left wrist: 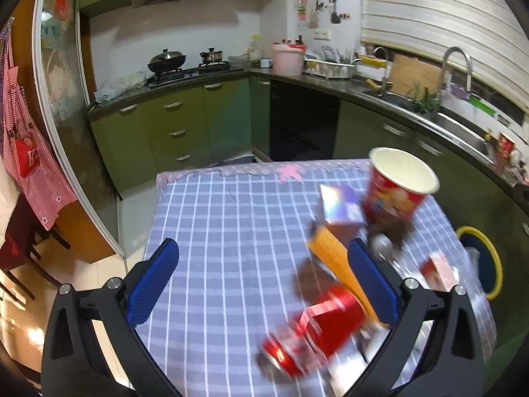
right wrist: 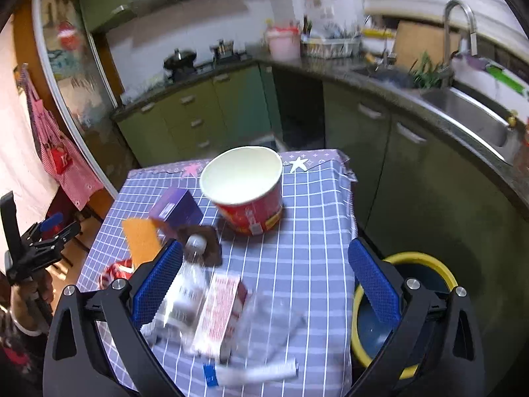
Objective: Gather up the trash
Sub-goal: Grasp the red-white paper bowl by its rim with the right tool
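Observation:
Trash lies on a table with a blue checked cloth [left wrist: 215, 231] [right wrist: 307, 264]. A red paper cup [left wrist: 396, 188] [right wrist: 246, 192] stands upright at the far side. Near it are a purple box [left wrist: 340, 205] [right wrist: 175, 210], an orange card [left wrist: 337, 264] [right wrist: 142, 241], a red can [left wrist: 314, 327] [right wrist: 114, 273] on its side, a clear plastic bottle [right wrist: 188, 284], a red and white carton [right wrist: 220, 314] and a white tube [right wrist: 254, 372]. My left gripper [left wrist: 263, 261] is open above the cloth, the can just inside its right finger. My right gripper [right wrist: 266, 263] is open over the bottle and carton.
A bin with a yellow rim [right wrist: 406, 307] [left wrist: 482, 261] stands on the floor right of the table. Green kitchen cabinets [left wrist: 185, 119], a stove and a sink [right wrist: 469, 112] run behind and to the right. A red checked apron [left wrist: 23, 139] hangs at the left.

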A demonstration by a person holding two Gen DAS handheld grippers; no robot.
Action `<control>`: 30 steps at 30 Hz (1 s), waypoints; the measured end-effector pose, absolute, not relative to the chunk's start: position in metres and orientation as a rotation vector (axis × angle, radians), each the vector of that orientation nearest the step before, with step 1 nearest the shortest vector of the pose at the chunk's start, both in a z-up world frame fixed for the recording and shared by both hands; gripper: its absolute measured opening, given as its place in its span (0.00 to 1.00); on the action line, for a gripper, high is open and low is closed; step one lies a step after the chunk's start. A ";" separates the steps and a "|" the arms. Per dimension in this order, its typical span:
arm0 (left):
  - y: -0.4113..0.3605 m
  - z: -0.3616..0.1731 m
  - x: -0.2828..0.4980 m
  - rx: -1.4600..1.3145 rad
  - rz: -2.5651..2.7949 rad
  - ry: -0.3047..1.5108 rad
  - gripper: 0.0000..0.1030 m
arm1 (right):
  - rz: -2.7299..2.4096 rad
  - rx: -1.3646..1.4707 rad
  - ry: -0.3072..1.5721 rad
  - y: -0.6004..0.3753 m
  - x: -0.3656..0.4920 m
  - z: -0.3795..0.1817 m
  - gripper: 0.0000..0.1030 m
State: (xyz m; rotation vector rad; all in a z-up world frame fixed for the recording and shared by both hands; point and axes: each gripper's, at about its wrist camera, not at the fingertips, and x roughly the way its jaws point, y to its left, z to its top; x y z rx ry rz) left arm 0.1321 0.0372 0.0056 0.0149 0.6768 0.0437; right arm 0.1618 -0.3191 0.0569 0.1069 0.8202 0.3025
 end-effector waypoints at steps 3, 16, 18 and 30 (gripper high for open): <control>0.051 -0.007 0.174 0.005 0.078 0.725 0.95 | 0.305 0.104 0.943 -0.308 0.222 0.054 0.88; 0.080 -0.068 0.243 -0.046 0.157 0.816 0.95 | 0.208 0.078 1.315 -0.273 0.373 -0.019 0.48; 0.081 -0.074 0.247 -0.033 0.174 0.850 0.95 | 0.192 0.068 1.346 -0.270 0.384 -0.031 0.46; 0.077 -0.066 0.238 -0.033 0.108 0.800 0.95 | 0.181 0.035 1.388 -0.261 0.407 -0.060 0.05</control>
